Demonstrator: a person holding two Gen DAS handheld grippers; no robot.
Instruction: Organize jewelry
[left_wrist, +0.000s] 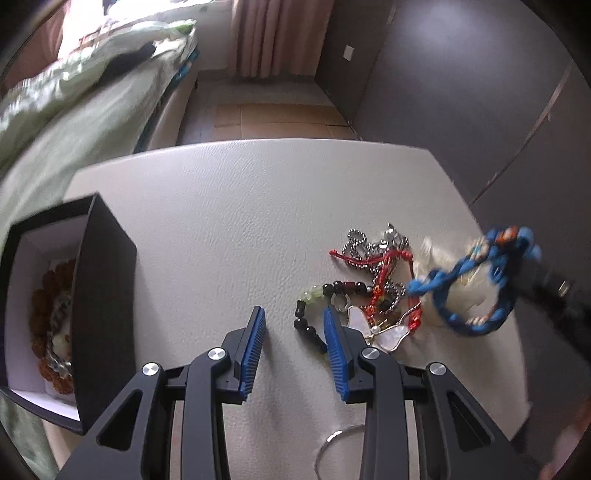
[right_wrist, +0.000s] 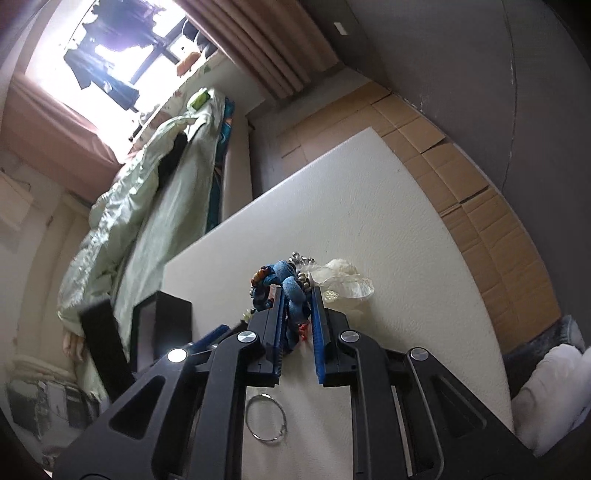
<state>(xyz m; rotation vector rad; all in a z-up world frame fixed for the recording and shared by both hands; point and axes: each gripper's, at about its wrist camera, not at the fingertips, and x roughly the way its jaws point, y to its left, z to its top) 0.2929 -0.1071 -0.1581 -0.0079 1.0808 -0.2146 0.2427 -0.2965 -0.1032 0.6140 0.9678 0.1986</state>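
A blue braided bracelet hangs lifted over the jewelry pile, held by my right gripper, whose blue pads are shut on it. The pile on the white table holds a steel bead chain, red cord bracelets, a dark bead bracelet and a white butterfly pendant. My left gripper is open and empty, low over the table just left of the pile. An open black box at the left holds brown bead bracelets.
A silver ring hoop lies on the table near me, also seen in the left wrist view. A clear crumpled bag lies beside the pile. A bed with a green cover stands beyond the table's left edge.
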